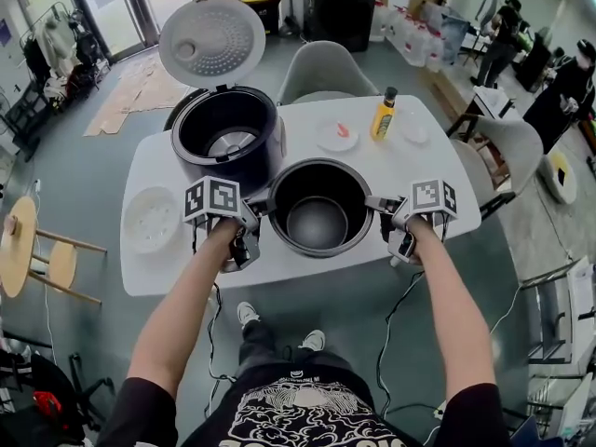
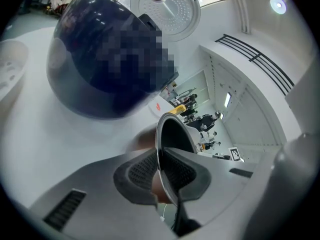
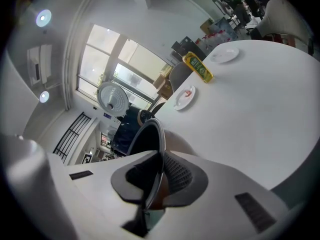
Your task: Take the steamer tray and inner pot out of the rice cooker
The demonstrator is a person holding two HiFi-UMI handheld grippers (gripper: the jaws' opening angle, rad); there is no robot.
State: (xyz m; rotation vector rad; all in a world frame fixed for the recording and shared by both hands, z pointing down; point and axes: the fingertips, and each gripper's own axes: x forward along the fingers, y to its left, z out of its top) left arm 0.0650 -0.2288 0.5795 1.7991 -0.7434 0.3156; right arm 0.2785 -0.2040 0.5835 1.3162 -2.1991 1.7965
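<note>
The person is gripping the inner pot from both sides, and the pot is sitting out of the rice cooker, at the near edge of the white table, just in front of the cooker. Whether its bottom is touching the tabletop cannot be told. The left gripper is pinching the pot's left rim, and the right gripper is pinching the right rim. In the left gripper view, the left gripper is showing its jaws almost closed, with the thin metal rim of the pot pressed between the ribbed pads. In the right gripper view, the right gripper is clamping the rim of the pot in the same way, jaws nearly together. The cooker is standing behind and to the left of the pot with its lid hinged up and its cavity showing open. The white steamer tray is lying on the table at the far left, apart from the cooker and just beside the left gripper. Further back on the right, a yellow bottle is standing upright between a small plate holding something red and a second small plate.
</note>
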